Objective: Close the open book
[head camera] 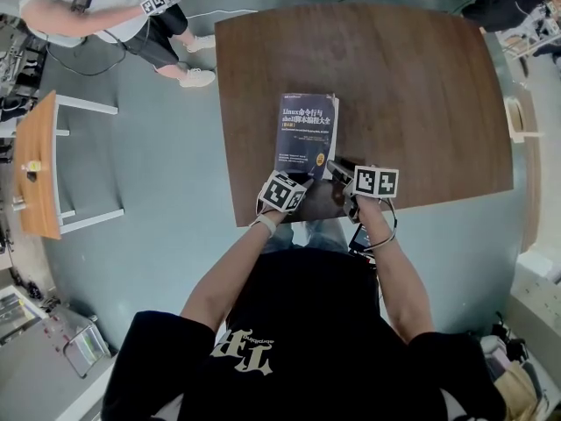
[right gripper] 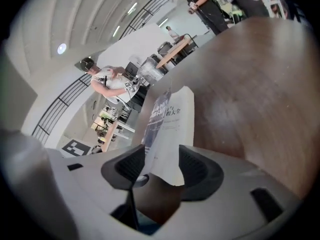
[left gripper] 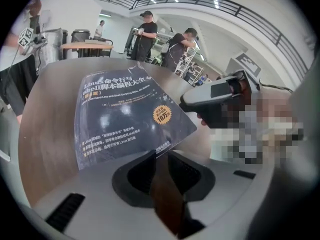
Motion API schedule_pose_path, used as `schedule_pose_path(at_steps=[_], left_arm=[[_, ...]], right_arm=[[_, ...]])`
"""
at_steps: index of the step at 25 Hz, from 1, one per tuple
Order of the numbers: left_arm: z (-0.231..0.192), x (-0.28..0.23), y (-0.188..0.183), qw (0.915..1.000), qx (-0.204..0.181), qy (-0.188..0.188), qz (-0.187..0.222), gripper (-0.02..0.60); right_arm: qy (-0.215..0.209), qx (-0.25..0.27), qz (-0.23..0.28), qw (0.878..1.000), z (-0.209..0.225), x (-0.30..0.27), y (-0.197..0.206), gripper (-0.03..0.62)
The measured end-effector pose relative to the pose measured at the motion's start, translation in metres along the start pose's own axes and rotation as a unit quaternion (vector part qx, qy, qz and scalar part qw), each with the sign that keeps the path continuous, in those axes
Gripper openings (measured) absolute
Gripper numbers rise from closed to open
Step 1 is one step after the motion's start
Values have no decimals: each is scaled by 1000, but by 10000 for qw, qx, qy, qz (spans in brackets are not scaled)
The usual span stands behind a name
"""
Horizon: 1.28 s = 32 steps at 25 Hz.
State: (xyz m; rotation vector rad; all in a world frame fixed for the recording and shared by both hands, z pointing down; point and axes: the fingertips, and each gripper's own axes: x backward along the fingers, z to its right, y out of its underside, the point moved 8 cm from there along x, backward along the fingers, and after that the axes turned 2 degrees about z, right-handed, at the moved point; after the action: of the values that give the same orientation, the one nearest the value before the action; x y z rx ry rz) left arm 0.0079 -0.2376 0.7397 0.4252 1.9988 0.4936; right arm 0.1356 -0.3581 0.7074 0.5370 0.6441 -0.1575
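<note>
Brown wood table (head camera: 421, 86) with one book (head camera: 307, 130) on it. The book lies by the near edge, about midway along, with its dark blue cover (left gripper: 120, 114) up and its page edges facing the table's right edge. It looks all but closed, though I can't confirm the cover is fully seated.

Right gripper (right gripper: 161, 161): it's at the book's near right corner with the jaws closed on it. The dark cover sits against one pad and a white printed page (right gripper: 176, 134) against the other. My read is that it holds the free edge so the cover goes down under control instead of dropping.

Left gripper (left gripper: 161, 164): the jaws are partly apart, bare table shows through the gap, and nothing is clamped. The cover's near edge sits right at the jaw mouth; I can't tell whether it touches. It's probably there to steady the near edge so the book doesn't slide off toward the person.

Both grippers reach in over the near edge, angled downward.

Counts:
- book: 1
- grippers: 2, each with 2 jaws and 1 marker cube
- main table: 1
- smaller orange-wood desk (head camera: 35, 160), well off the left edge: 1
- bystander (head camera: 96, 7) beyond the far left corner: 1 clearly seen, others partly cut off at the frame's far side
</note>
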Motion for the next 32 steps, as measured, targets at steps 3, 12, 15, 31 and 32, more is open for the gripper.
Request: schedule_pose_path(at_steps=[3, 12, 15, 31, 32], left_arm=[[0, -4, 4, 9996, 23, 43, -267, 64], [3, -14, 19, 9988, 212, 88, -444, 64], [3, -11, 20, 9988, 231, 148, -415, 64], [-18, 41, 14, 9924, 641, -53, 1047, 63], [-26, 44, 10, 9917, 564, -245, 1127, 63]], right_arm=[[415, 517, 365, 9971, -7, 7, -14, 202], [-144, 1161, -123, 9931, -25, -15, -10, -12], [-272, 1096, -388, 9928, -23, -30, 0, -12], [223, 1366, -904, 9862, 6, -52, 13, -12], [209, 1371, -910, 9861, 6, -52, 13, -12]])
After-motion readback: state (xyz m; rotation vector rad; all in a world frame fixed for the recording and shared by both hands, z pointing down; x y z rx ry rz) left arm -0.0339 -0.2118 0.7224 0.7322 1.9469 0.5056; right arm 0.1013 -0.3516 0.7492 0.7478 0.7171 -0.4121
